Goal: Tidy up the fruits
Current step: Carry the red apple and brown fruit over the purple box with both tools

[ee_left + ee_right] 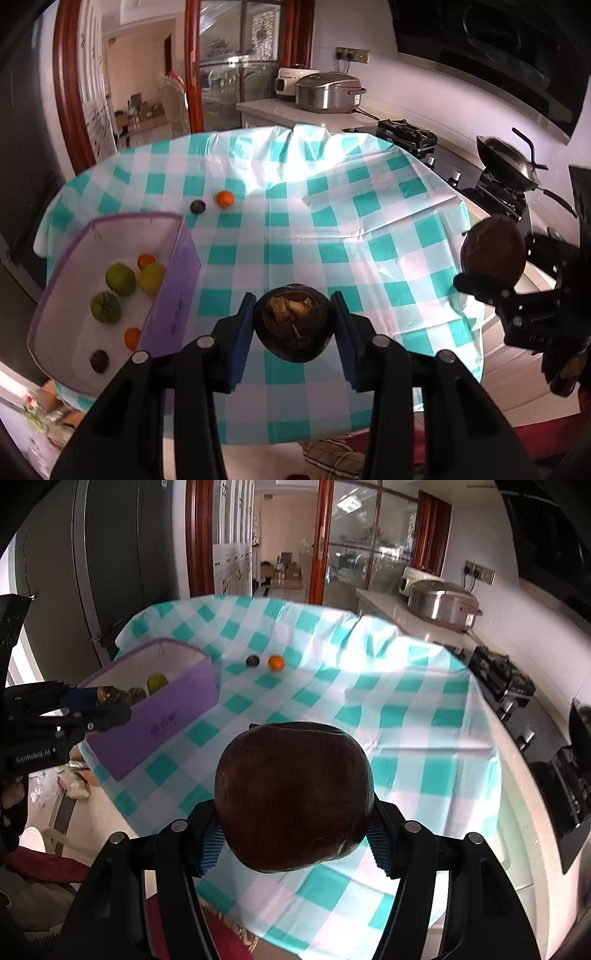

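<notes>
Carry step: left gripper (293, 325) holds a mangosteen (291, 321), right gripper (291, 834) a dark-red fruit (293, 797); next, release into the purple box (177, 291) left of both.

Purple plastic storage box (173, 295) sits at left edge of teal-and-white checked tablecloth (295, 236). Small dark round fruit (198, 206) and small orange citrus fruit (225, 198) lie side by side on cloth behind box, citrus to right.

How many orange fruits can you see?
3. One orange fruit sits on the checked tablecloth beside a small dark fruit. Two more, and, lie inside the purple box. Others may hide behind its wall.
</notes>
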{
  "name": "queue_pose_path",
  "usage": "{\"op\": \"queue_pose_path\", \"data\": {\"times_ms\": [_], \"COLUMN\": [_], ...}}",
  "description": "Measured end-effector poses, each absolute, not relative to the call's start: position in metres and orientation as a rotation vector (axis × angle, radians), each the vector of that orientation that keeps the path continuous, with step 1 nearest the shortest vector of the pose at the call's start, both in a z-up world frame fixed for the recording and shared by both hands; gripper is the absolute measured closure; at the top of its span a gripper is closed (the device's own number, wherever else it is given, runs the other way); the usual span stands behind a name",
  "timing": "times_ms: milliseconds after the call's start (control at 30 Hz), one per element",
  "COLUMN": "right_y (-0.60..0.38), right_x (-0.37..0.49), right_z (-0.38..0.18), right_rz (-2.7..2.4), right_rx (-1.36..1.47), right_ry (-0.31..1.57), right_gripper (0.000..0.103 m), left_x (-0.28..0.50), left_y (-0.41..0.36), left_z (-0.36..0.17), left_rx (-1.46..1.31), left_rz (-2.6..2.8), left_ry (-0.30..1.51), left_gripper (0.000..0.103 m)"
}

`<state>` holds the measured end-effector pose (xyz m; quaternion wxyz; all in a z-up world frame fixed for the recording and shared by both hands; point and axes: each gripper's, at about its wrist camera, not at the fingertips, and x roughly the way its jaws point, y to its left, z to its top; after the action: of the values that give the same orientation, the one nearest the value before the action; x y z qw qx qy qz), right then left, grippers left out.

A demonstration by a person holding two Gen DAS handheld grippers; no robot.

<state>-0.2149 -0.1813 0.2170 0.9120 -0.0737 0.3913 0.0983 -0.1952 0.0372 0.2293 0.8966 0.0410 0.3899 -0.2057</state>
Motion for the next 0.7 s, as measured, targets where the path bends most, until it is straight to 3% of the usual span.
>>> {"op": "queue_pose_path", "data": {"times_ms": [300,700], "right_y": [-0.152,-0.037], "right_x": [-0.184,-0.065], "right_z": [0.193,0.199], "right_rz": [0.291,0.604], "right_rx": [-0.176,-0.262], "right_ry": [0.895,0.913], "right_gripper": [0.04,0.04], "left_x": [-0.177,-0.106], "left_y": [0.067,0.162], "left_z": [0.204,0.203], "left_rx": [-0.001,-0.199], "left_rz": [-0.395,-0.141], "left_ry": [0.874,0.861], "left_gripper": [0.062,0.062]}}
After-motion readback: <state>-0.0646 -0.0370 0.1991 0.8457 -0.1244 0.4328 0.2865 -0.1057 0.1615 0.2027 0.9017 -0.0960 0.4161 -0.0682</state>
